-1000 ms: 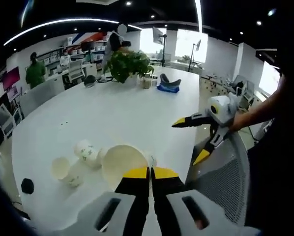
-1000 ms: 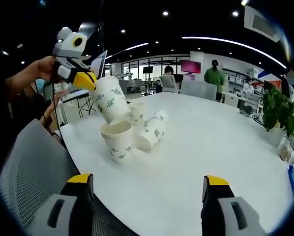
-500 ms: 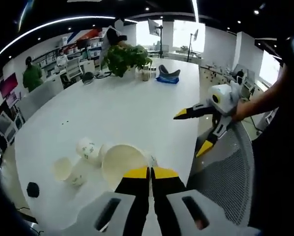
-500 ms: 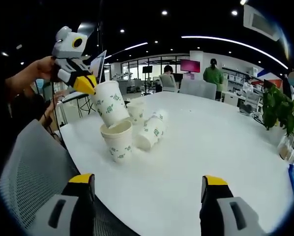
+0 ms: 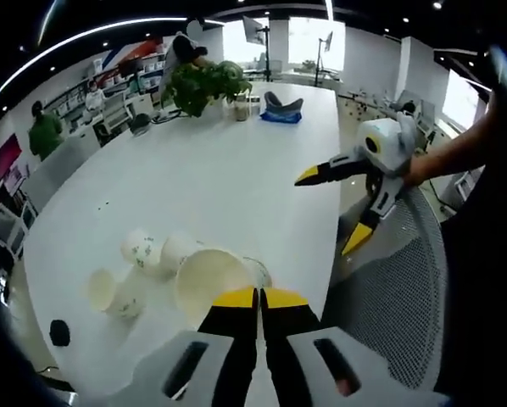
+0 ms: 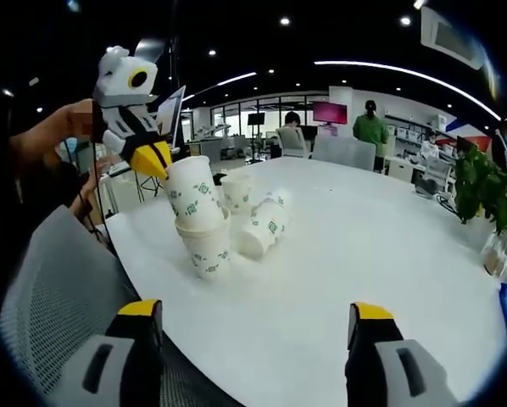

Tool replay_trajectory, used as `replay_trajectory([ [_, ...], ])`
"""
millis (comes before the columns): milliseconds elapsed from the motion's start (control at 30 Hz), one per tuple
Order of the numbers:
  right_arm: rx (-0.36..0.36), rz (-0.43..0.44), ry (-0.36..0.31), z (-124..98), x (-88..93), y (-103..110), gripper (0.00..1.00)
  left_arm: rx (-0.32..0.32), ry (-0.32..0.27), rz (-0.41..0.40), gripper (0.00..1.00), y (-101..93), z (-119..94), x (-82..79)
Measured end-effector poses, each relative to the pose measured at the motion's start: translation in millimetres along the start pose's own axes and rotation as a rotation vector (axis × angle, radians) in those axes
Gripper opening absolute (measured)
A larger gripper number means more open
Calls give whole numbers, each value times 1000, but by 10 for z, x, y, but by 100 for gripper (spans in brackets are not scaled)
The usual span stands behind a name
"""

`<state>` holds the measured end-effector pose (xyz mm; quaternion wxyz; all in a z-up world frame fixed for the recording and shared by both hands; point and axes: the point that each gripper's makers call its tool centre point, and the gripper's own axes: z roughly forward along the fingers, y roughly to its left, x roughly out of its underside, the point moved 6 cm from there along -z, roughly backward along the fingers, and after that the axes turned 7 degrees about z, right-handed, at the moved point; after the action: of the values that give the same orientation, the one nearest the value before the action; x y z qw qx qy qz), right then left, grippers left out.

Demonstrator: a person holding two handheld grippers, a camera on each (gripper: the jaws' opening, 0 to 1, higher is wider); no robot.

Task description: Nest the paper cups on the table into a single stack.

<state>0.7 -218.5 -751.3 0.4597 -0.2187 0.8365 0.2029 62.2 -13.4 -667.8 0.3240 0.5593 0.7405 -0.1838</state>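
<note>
The left gripper [image 6: 156, 158], fingers clamped on a cup's [image 6: 191, 193] rim, has lowered it from a tilt above into the upright cup [image 6: 206, 251] on the table [image 6: 338, 254]. 2 now nest; 2 more remain just beside. Right gripper [image 6: 258, 326] fingers apart, idle.

The left gripper [image 5: 259, 298] has a light grey moulded body with two slotted shoulders, black tapering jaws and yellow tips. The right gripper [image 6: 253, 322] shows the same grey plastic housings, each with a dark oblong slot, black jaw sections and yellow end caps.
</note>
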Motion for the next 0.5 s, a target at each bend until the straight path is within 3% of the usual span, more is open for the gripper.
replay_trajectory([
  [500,7,3,9,-1,14,-12,91,40,73,81,0,-129,260,33],
])
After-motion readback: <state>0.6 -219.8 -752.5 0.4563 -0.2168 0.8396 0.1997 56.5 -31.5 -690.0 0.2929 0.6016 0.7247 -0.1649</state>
